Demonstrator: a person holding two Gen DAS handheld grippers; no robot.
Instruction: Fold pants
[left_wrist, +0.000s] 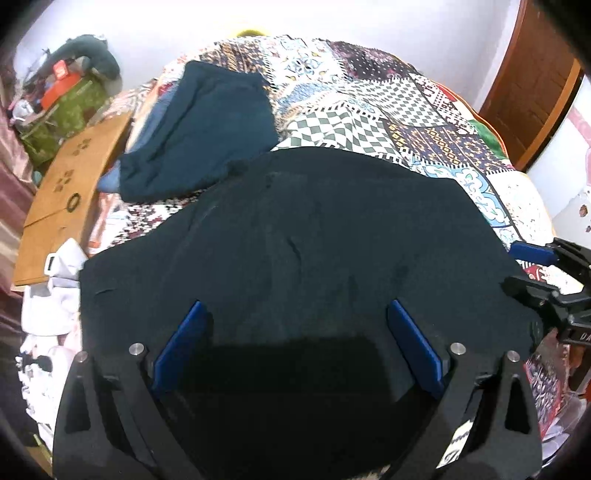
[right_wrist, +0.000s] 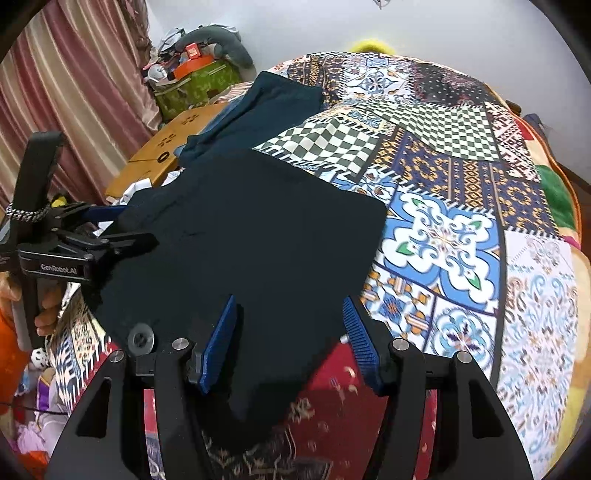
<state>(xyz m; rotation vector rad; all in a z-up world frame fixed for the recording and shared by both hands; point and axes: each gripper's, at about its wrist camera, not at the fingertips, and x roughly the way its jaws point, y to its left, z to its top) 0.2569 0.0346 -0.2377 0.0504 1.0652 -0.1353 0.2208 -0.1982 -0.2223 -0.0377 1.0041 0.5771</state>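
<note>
Black pants (left_wrist: 295, 236) lie on quilt (left_wrist: 388, 107) (both jaws apart)

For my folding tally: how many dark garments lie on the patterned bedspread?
2. The black pants lie spread nearest both grippers; the teal garment lies behind them by the wooden board. Others may be hidden underneath.

Bed, patchwork-print cover (right_wrist: 443, 236). On it: black pants (left_wrist: 295, 258) spread flat near front edge; teal folded garment (left_wrist: 207, 129) behind, just touching; white clothes (left_wrist: 48, 295) at left edge
</note>
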